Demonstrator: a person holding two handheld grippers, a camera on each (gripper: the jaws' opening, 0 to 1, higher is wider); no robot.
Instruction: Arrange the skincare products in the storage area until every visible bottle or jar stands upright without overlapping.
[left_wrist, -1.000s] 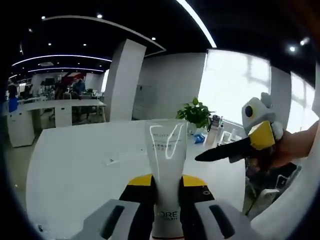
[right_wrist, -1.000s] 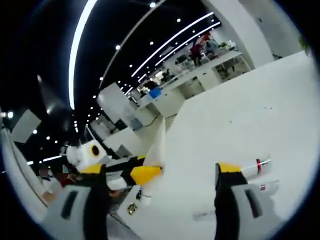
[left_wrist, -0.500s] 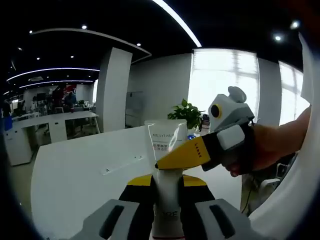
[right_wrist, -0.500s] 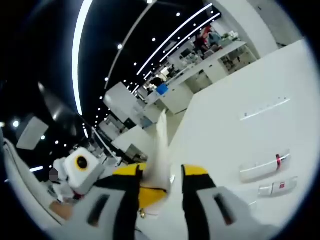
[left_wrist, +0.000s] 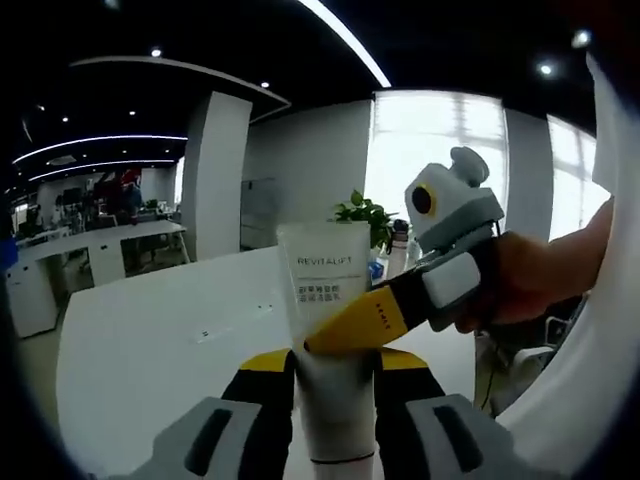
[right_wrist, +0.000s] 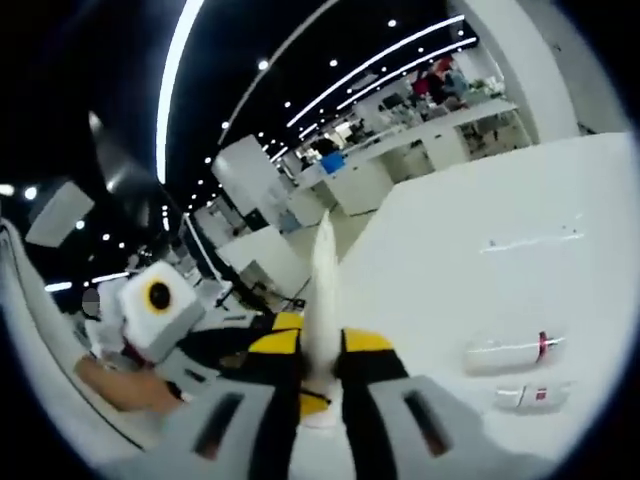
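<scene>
White surface (right_wrist: 520, 230) behind; left hand-held gripper (left_wrist: 335, 362) and right hand-held gripper (right_wrist: 322, 345) both clench one tube (left_wrist: 328, 300). Two-sided pull may, apparently, squeeze or drop it.

A large open-plan office stretches out under a dark ceiling (left_wrist: 150, 30) set with small round spotlights and long curved strips of white light (left_wrist: 345, 40). A broad square white pillar (left_wrist: 210, 170) rises from floor to ceiling, beside a plain white wall (left_wrist: 305, 170). Tall windows (left_wrist: 430, 140) glow with bright daylight, and a leafy green plant (left_wrist: 362, 213) stands in front of them. Close by, a wide white table (left_wrist: 150, 340) spreads out. Farther back stand rows of white desks (right_wrist: 420, 135) with people among them, too small to make out clearly.
</scene>
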